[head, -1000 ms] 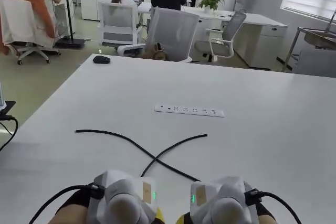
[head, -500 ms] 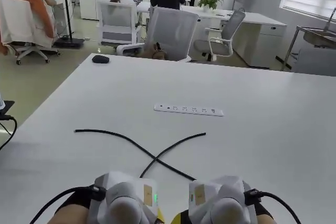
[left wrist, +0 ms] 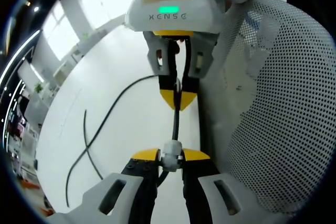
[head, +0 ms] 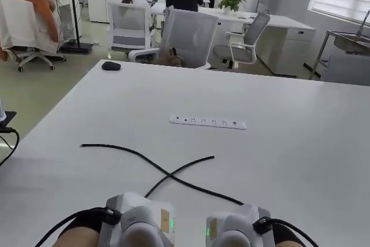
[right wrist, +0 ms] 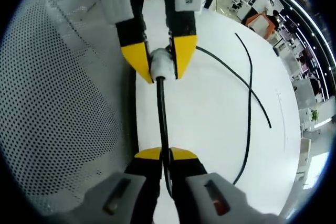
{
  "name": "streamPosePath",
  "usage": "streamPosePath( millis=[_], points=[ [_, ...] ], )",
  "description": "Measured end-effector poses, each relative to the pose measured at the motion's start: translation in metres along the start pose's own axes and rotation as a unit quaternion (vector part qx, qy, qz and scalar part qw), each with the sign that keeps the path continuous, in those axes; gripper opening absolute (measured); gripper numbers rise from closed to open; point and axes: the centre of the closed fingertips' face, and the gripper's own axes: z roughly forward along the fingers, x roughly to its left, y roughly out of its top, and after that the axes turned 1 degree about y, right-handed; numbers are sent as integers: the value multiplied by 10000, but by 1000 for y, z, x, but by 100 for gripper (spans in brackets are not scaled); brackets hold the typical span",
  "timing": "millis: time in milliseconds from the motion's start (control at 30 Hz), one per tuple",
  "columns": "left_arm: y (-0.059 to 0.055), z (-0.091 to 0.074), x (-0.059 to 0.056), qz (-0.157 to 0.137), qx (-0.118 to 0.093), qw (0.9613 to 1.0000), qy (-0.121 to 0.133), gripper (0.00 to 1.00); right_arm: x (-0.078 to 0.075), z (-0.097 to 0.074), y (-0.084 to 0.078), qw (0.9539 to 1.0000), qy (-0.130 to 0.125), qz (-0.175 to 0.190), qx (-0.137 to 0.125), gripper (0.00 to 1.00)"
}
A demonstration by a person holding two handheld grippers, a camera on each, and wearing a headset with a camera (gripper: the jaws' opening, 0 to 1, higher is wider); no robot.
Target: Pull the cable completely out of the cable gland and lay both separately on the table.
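Observation:
In the left gripper view my left gripper (left wrist: 170, 155) is shut on a small white cable gland (left wrist: 171, 150). A black cable (left wrist: 176, 119) runs from the gland straight up to my right gripper (left wrist: 177, 96), which is shut on it. The right gripper view has the same from the other side: my right gripper (right wrist: 164, 154) clamps the cable (right wrist: 161, 108), and my left gripper (right wrist: 160, 62) holds the gland (right wrist: 161, 66) a short way ahead. Both grippers (head: 139, 224) (head: 237, 228) sit at the near table edge in the head view, where two black cable runs (head: 167, 173) cross.
A white power strip (head: 208, 122) lies mid-table and a dark mouse-like object (head: 111, 66) at the far left edge. White perforated mesh (left wrist: 273, 108) stands close beside the grippers. Office chairs (head: 188, 36) and people are beyond the table.
The grippers have sunk lower in the head view. The far end of one cable run has slid toward me, and the other run now reaches further to the right.

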Motion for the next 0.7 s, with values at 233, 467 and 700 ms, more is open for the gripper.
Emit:
streamPosePath(
  millis=[233, 467, 700],
  points=[
    [1, -3, 0, -63, 0, 10000, 30, 17, -2, 0, -10, 9992, 55, 372, 137, 6],
    [1, -7, 7, -161, -39, 9997, 159, 17, 4, -5, 25, 9974, 161, 214, -674, 20],
    [4, -5, 2, -38, -26, 9999, 108, 17, 10, -23, 68, 9849, 276, 154, -1702, 21]
  ],
)
